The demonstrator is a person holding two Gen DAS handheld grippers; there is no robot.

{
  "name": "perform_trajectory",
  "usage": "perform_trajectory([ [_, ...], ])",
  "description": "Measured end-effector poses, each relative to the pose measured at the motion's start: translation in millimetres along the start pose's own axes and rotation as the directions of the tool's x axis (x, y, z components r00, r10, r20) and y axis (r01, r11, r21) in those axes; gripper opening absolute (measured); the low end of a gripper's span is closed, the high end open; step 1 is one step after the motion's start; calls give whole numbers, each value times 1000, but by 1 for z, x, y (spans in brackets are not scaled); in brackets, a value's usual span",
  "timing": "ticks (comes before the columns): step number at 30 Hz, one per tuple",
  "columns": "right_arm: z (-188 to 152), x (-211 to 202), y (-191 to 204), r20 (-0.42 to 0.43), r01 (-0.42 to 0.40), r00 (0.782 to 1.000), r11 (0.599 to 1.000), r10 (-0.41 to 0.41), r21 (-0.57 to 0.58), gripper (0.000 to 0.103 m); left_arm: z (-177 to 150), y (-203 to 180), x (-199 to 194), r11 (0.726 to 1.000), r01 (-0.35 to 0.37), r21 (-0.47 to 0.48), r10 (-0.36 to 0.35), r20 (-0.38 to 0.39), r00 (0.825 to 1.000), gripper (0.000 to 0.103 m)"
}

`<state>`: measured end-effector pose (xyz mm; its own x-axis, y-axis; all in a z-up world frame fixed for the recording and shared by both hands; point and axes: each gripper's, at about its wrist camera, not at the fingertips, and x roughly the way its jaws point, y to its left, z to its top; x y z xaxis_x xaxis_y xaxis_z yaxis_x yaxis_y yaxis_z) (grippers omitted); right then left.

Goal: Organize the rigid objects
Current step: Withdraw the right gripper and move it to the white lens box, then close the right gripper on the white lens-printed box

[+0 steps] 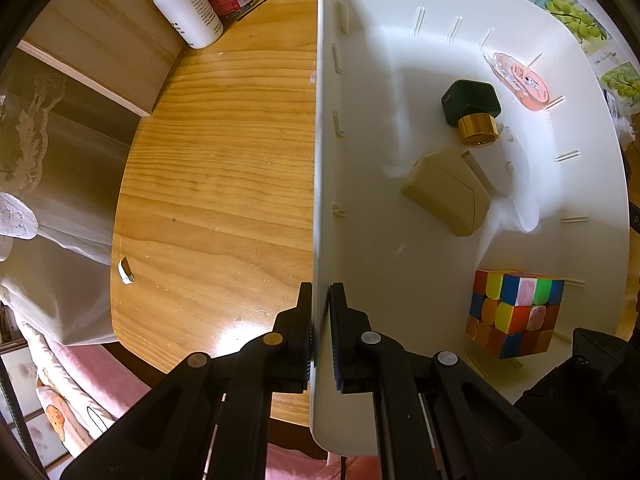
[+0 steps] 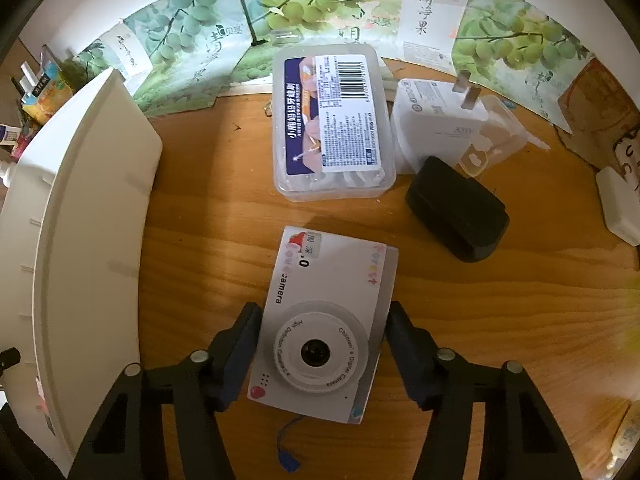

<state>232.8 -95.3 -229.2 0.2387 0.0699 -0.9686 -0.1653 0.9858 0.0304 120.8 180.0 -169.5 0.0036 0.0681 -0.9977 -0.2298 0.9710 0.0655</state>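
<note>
So the biggest thing here is the wooden table [image 2: 460,300], with everything spread out on it so it's easy to grab. Next is the white bin [image 1: 400,320], which is where the stuff is obviously meant to end up. The left gripper [image 1: 320,332] is clamped down nearly all the way on the bin's side wall, one finger outside and one inside, I'd guess just to keep it from sliding while things get dropped in.

Already in the bin: a puzzle cube [image 1: 514,312], a beige case [image 1: 448,196], a small black bottle with a gold cap [image 1: 472,110] and some orange-ish clear thing at the back that I can't really make out.

Still on the table beside the bin is the white camera box [image 2: 324,328], lying flat. The right gripper [image 2: 322,344] straddles it, jaws about halfway apart, a finger on each side. The left finger looks right up against the box edge, while there's a sliver of gap on the right, so not a real grip yet.

Behind it sit a clear plastic box [image 2: 332,124], a white charger [image 2: 432,128] and a black case [image 2: 456,208].
</note>
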Motion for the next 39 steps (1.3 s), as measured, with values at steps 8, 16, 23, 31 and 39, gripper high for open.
perform_trajectory([
  [8, 1, 2, 4, 1, 0, 1000, 1000, 0, 0, 62, 0, -1, 0, 1000, -3, 2, 3, 0, 1000, 8],
  [16, 1, 1, 1, -14, 1, 1000, 1000, -1, 10, 62, 0, 1, 1, 1000, 0, 0, 0, 3, 1000, 8],
  [23, 0, 1, 3, -28, -5, 1000, 1000, 6, 10, 61, 0, 3, 0, 1000, 3, 7, -3, 6, 1000, 8],
  [31, -4, -14, 1, -8, -18, 1000, 1000, 18, 21, 61, 0, 4, 0, 1000, 7, 17, -7, 9, 1000, 8],
  [39, -9, -35, 8, 31, -37, 999, 999, 37, 6, 61, -1, 3, 0, 999, 10, 31, -11, 14, 1000, 8],
])
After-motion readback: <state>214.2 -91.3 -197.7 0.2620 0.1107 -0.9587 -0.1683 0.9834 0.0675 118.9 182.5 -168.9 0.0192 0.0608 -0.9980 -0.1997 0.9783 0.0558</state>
